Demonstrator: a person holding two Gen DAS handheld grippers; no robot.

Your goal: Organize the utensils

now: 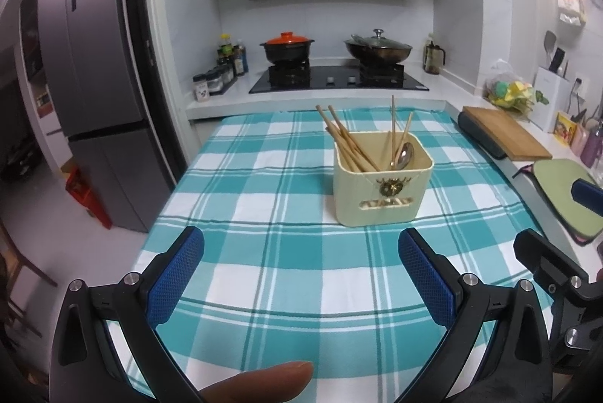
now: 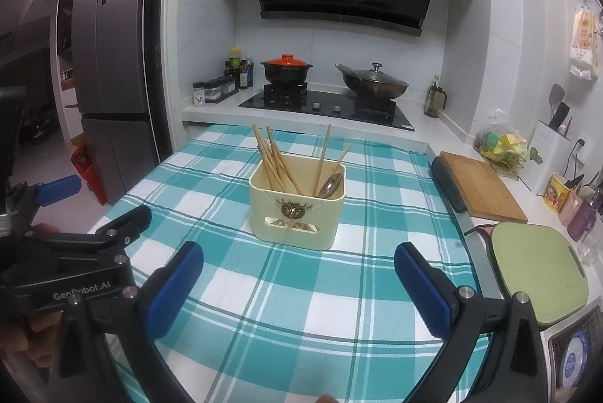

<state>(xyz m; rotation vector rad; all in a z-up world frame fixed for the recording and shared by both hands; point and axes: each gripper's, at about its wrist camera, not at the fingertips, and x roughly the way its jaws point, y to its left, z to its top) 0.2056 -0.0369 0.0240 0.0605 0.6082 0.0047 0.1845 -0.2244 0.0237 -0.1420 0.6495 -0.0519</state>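
Note:
A cream utensil holder [image 1: 380, 184] stands on the teal checked tablecloth [image 1: 264, 214]; it also shows in the right wrist view [image 2: 296, 211]. Inside it stand several wooden chopsticks [image 1: 348, 143] [image 2: 277, 162] and a metal spoon [image 1: 404, 154] [image 2: 331, 185]. My left gripper [image 1: 301, 245] is open and empty, over the cloth short of the holder. My right gripper [image 2: 299, 258] is open and empty, also short of the holder. The left gripper shows at the left edge of the right wrist view [image 2: 75, 211], and the right gripper at the right edge of the left wrist view [image 1: 557, 252].
A wooden cutting board [image 2: 480, 186] and a green mat [image 2: 535, 267] lie on the counter at right. A stove with an orange-lidded pot [image 2: 287, 67] and a wok [image 2: 373, 83] is behind. A fridge [image 2: 113, 64] stands at left.

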